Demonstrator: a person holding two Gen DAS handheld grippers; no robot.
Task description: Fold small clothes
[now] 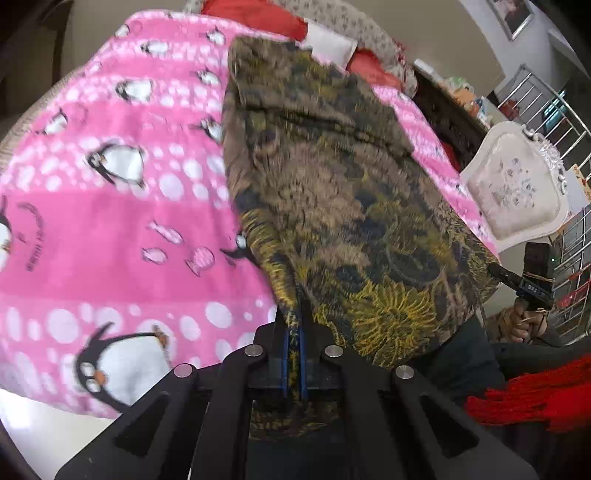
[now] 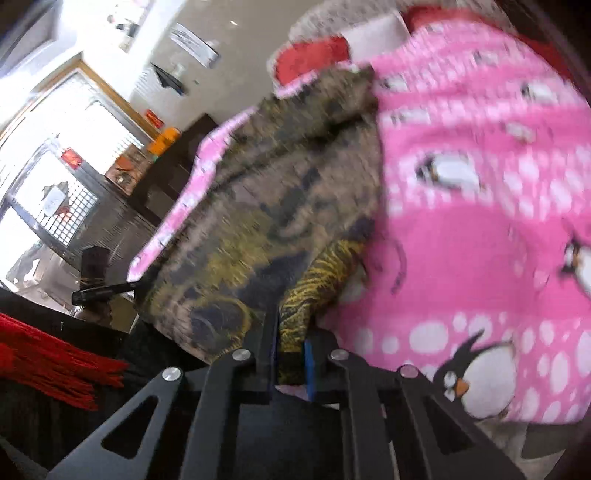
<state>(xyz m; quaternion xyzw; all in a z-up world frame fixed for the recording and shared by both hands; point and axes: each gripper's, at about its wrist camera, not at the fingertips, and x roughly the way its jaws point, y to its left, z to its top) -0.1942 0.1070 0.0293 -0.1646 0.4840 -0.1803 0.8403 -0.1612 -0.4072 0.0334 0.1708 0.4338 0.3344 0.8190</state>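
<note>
- Your left gripper (image 1: 293, 325) is clamped on a bunched edge of the garment (image 1: 332, 177); the blue pads (image 1: 284, 354) sit tight together with the floral cloth squeezed between them.
- Your right gripper (image 2: 291, 343) also has cloth between its blue pads (image 2: 308, 365), a yellow-patterned fold of the same garment (image 2: 280, 206). The fingers there stand a little wider apart than on the left, yet the fold fills the gap, so it reads as a grip.
- The garment is a brown, black and yellow floral piece. It lies stretched over the pink blanket (image 1: 110, 221), running from your grippers away toward the far end of the bed.
- In the left view, the right gripper (image 1: 517, 280) holds the garment's other near corner, with your hand (image 1: 528, 325) under it.
- In the right view the left gripper (image 2: 107, 290) shows at the opposite corner, though blurred.
- The blanket carries penguins and white dots, and covers most of the bed.
- Red pillows (image 1: 258, 14) and a white one (image 1: 328, 40) lie at the far end.
- A white chair (image 1: 517, 192) stands beside the bed on your right.
- A red fringed cloth (image 1: 535, 398) hangs near you, below the grippers.
- The right view is motion-blurred, so fine detail of the fold cannot be told.
</note>
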